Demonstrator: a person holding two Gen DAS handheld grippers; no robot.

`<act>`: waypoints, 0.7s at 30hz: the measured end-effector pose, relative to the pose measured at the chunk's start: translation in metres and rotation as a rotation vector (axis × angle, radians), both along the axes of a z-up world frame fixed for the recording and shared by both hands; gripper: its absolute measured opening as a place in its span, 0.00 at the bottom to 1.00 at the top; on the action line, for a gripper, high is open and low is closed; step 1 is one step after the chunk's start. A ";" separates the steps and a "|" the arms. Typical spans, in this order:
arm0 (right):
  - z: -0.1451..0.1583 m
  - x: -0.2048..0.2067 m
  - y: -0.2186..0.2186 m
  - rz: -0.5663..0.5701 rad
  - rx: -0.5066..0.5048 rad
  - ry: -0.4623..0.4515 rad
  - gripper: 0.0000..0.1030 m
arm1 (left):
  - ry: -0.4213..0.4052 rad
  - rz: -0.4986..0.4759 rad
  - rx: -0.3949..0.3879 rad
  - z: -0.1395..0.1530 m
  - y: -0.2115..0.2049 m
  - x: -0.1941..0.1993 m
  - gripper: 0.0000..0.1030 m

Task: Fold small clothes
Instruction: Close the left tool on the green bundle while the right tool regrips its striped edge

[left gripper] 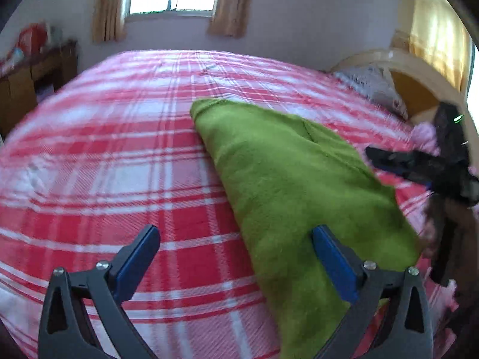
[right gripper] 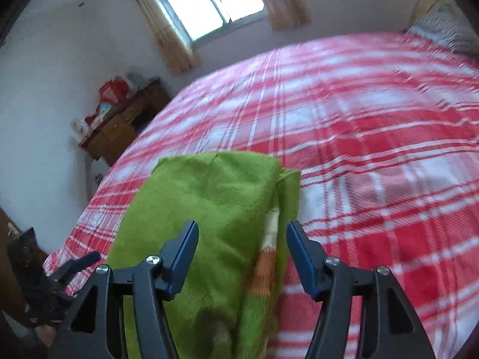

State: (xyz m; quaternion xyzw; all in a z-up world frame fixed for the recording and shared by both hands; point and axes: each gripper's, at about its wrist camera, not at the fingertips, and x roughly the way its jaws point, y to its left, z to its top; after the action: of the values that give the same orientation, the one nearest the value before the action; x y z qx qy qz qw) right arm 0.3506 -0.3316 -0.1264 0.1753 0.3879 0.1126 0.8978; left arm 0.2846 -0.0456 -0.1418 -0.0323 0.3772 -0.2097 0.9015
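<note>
Garment: green knitted garment (right gripper: 209, 209) lies folded into a long strip on the bed, near the edge closest to me; a cream and orange striped part shows along its right fold in the right wrist view.
Fold state: I judge one lengthwise fold done, with a layer sticking out past the far right corner, so the edges are not quite matched.
Right tool: my right tool (right gripper: 242, 254) hangs over the near end of the strip, its jaws apart and gripping nothing; the cloth lies below and between them, untouched by the blue pads.
Left tool: my left tool (left gripper: 236, 257) is spread wide and empty too, one finger over the strip's left edge, the other over the bare sheet.
Step in hand: next I would likely take the near end and carry it over to the far end.
Doing it well: I should catch both near corners through all layers, lift level, and lay the end square on the far edge so the loose layer is tucked in.
Risk: soft knit may slip or bunch if only the top layer is caught.
Surroundings: red and white checked bed sheet (left gripper: 119, 149); pillow (left gripper: 371, 86) by the headboard; window (right gripper: 209, 0) beyond.
</note>
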 end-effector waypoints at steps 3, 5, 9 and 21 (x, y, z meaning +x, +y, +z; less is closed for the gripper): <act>-0.014 0.030 0.000 0.027 -0.034 0.077 0.60 | 0.016 -0.033 0.011 -0.007 -0.009 0.001 1.00; -0.022 0.043 -0.004 0.021 -0.036 0.104 0.60 | 0.041 -0.057 0.022 -0.009 -0.013 0.000 1.00; -0.038 0.052 -0.026 0.008 0.115 0.091 0.60 | 0.095 -0.074 -0.024 -0.016 -0.009 0.005 1.00; -0.051 0.073 -0.036 0.067 0.316 0.081 0.45 | 0.088 -0.069 -0.017 -0.017 -0.014 0.001 1.00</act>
State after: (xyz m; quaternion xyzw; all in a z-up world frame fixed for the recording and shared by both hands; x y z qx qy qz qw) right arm 0.4238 -0.3675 -0.1776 0.3058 0.4069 0.1949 0.8384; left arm 0.2854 -0.0599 -0.1583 -0.0362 0.4157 -0.2424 0.8759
